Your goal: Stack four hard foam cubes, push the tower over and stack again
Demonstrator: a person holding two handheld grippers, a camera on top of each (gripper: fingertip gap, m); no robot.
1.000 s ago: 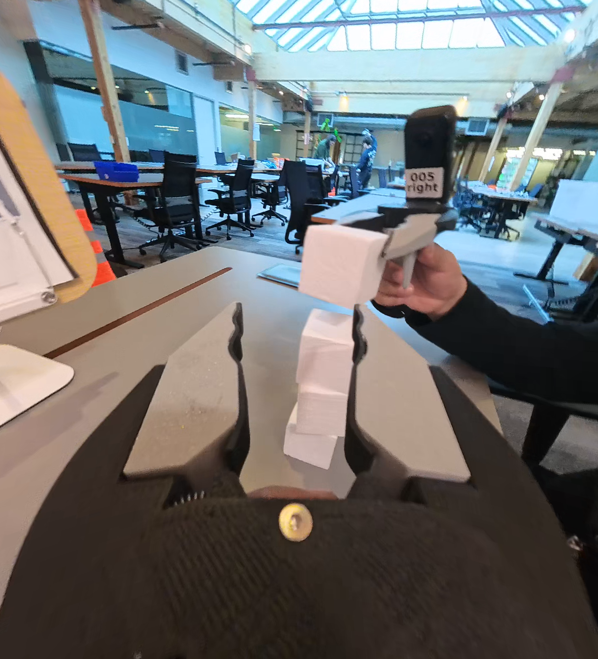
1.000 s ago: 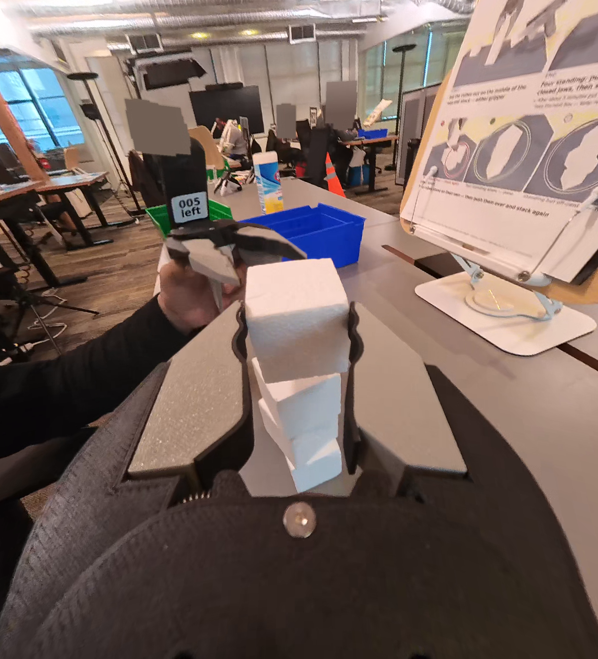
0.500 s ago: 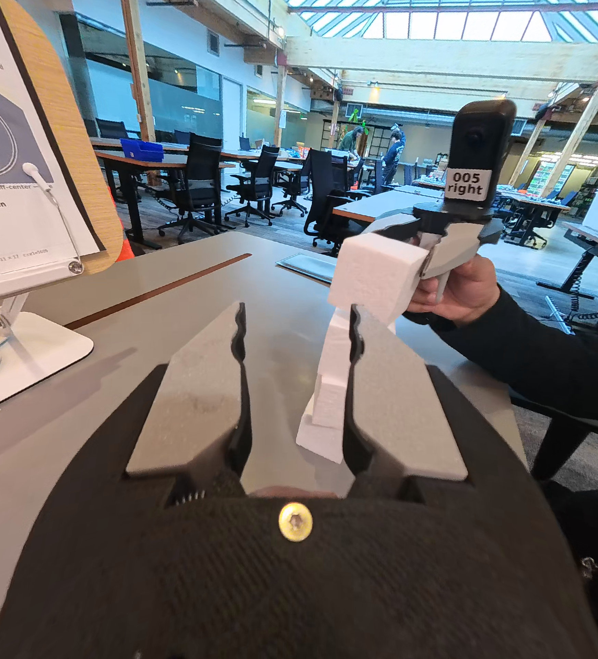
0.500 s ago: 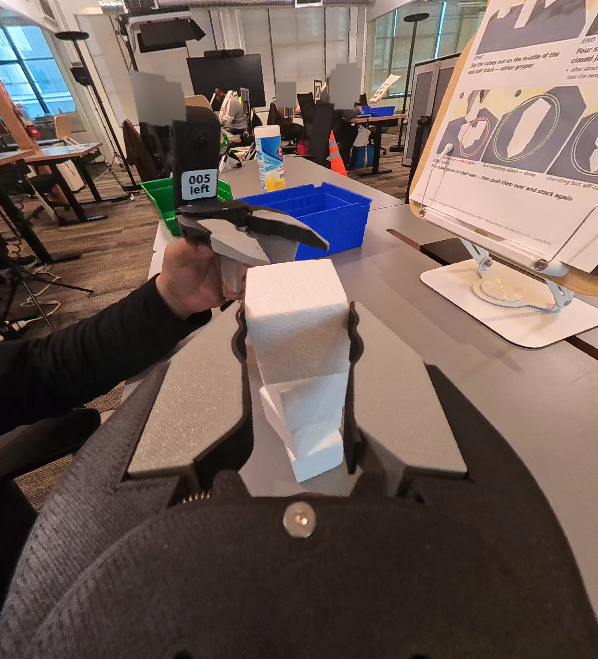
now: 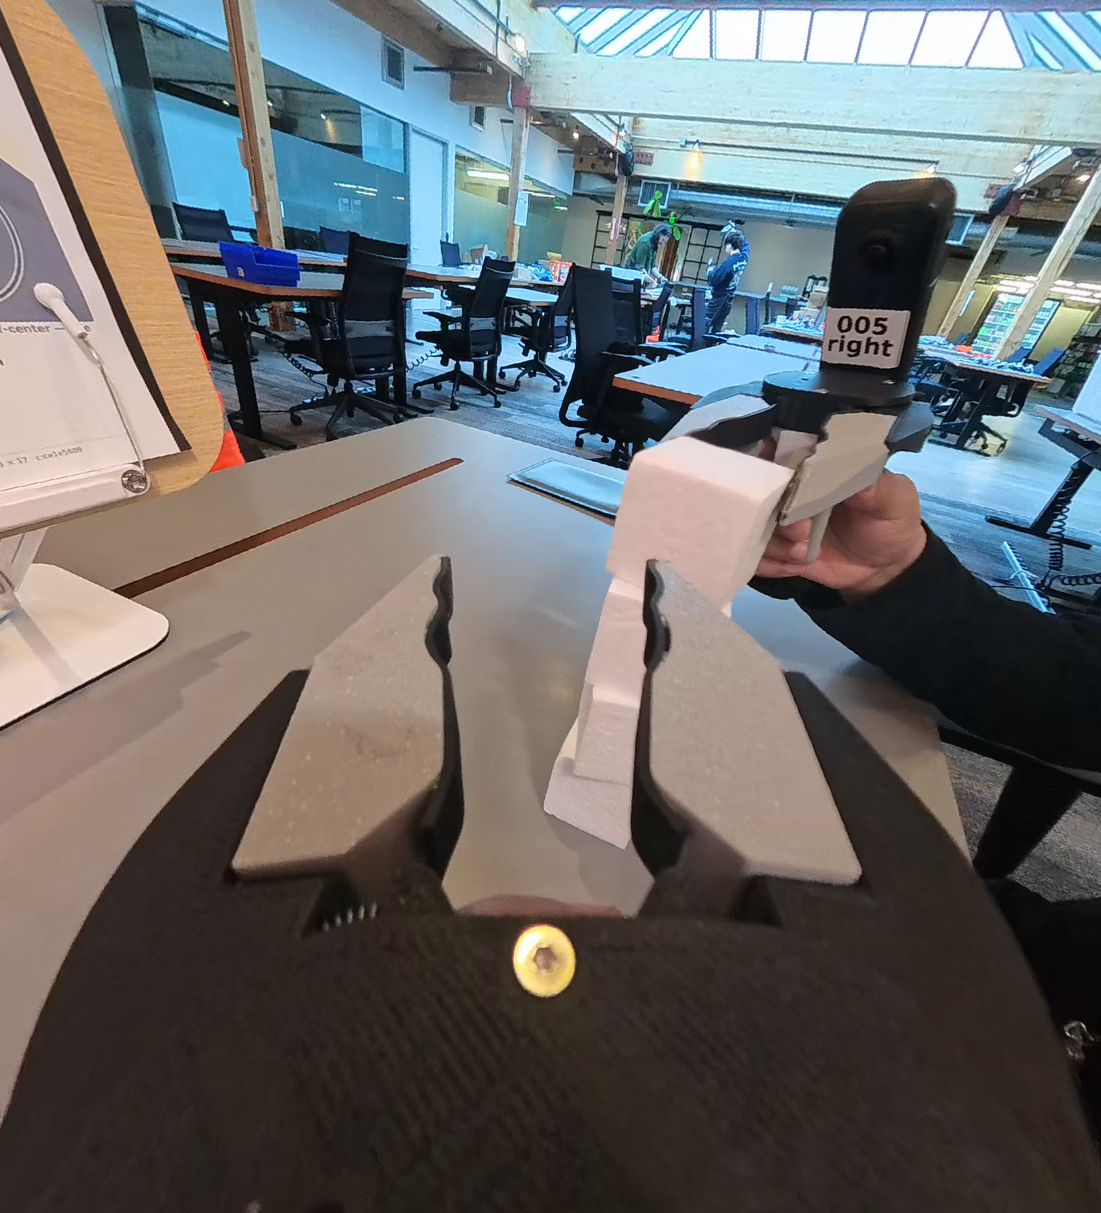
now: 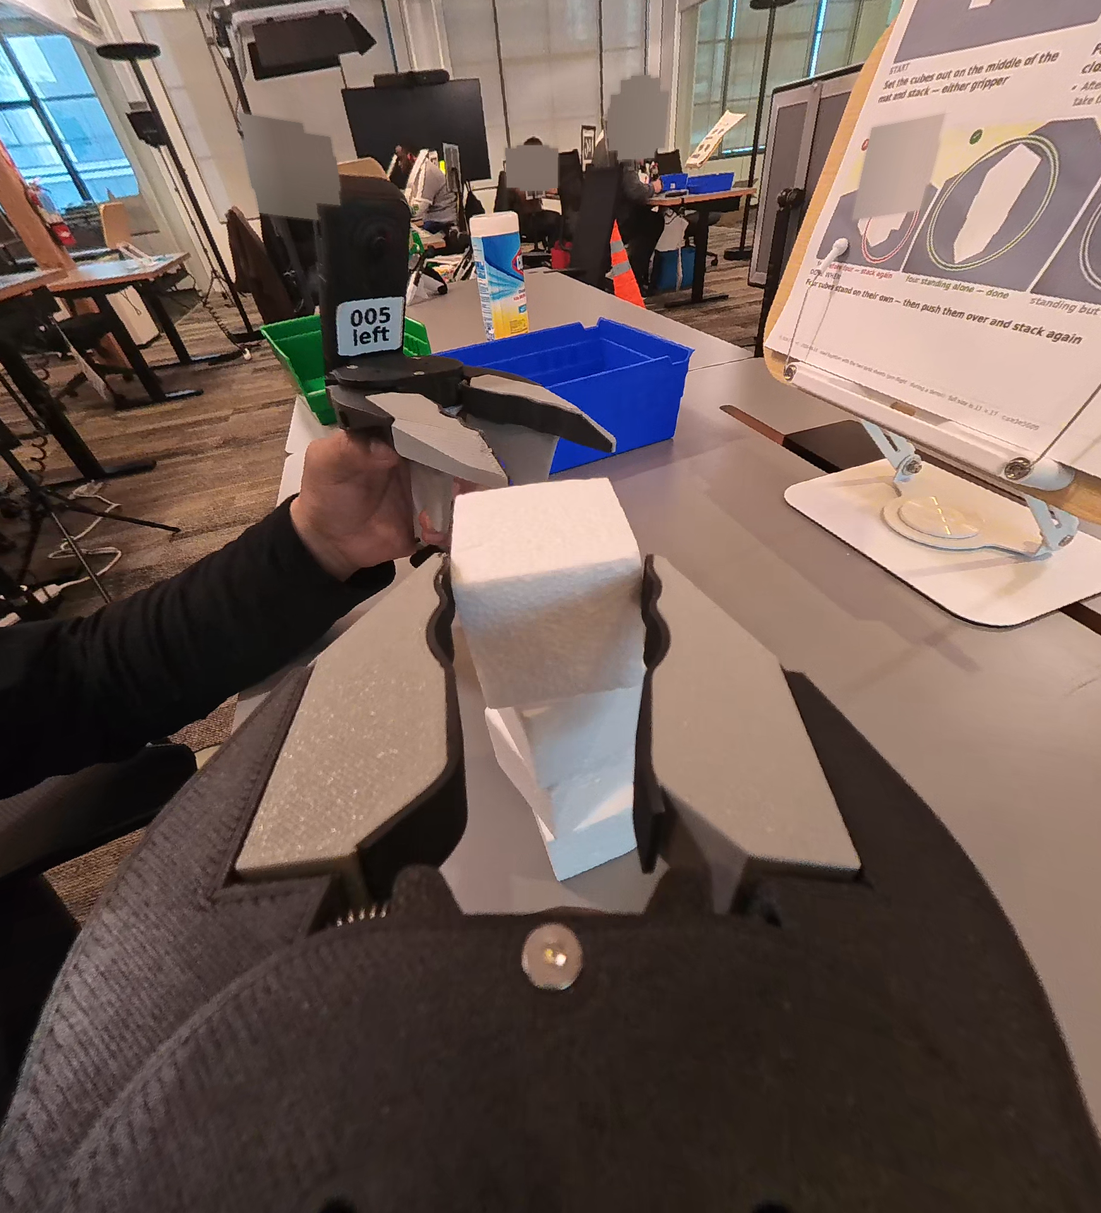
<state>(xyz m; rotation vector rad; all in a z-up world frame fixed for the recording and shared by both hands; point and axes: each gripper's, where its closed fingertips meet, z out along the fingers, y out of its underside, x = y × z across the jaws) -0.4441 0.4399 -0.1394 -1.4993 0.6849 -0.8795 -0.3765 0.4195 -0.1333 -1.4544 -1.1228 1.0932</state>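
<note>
Three white foam cubes stand in an uneven stack (image 6: 577,774) on the grey table (image 6: 830,689). My right gripper (image 6: 547,591) is shut on a fourth white cube (image 6: 544,610) and holds it at the top of the stack, slightly tilted. I cannot tell whether it rests on the cube below. In the left wrist view the stack (image 5: 606,709) is partly hidden behind my right-hand finger, with the held cube (image 5: 692,518) and the right gripper (image 5: 731,466) above it. My left gripper (image 5: 547,604) is open and empty, just left of the stack. It also shows in the right wrist view (image 6: 554,456).
An instruction board on a white stand (image 6: 961,545) is at the table's right side, also in the left wrist view (image 5: 22,262). A blue bin (image 6: 600,387), a green bin (image 6: 298,354) and a wipes canister (image 6: 498,276) stand beyond the stack. The table edge lies behind the left hand.
The right gripper has brought the held cube down to the top of the stack. The left gripper has shifted left, so the stack now sits behind its right finger.
</note>
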